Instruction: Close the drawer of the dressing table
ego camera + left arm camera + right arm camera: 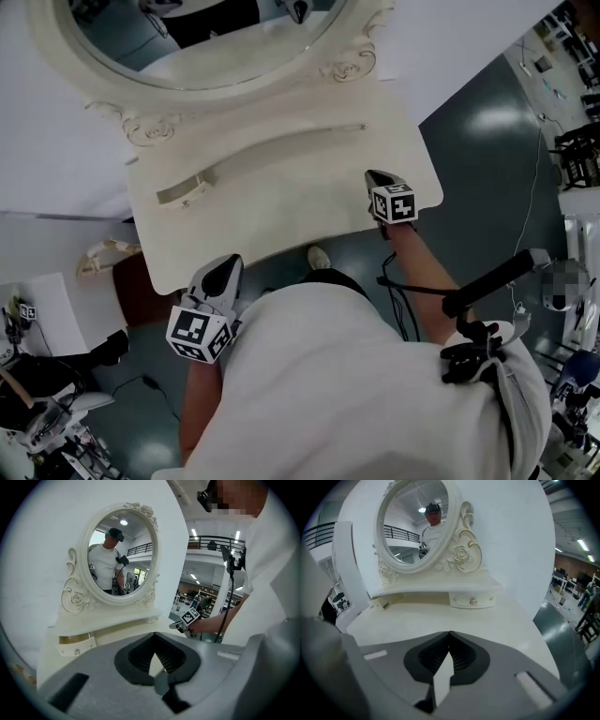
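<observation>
The cream dressing table [281, 202] carries an oval mirror [206, 37]. Its left small drawer [183, 193] sticks out of the shelf under the mirror; it also shows in the left gripper view [77, 644] and the right gripper view [378, 604]. The right small drawer [472, 601] sits flush with its knob showing. My left gripper [225, 267] hovers at the table's front left edge, shut and empty [154, 635]. My right gripper [378, 176] is over the tabletop's right front part, also shut with nothing in it [449, 633].
A white wall stands behind the table. A dark brown seat with a cream ornate back [111, 255] sits at the left of the table. A black stand [497, 277] and cables are at the right, and equipment [47, 403] lies on the grey floor at the lower left.
</observation>
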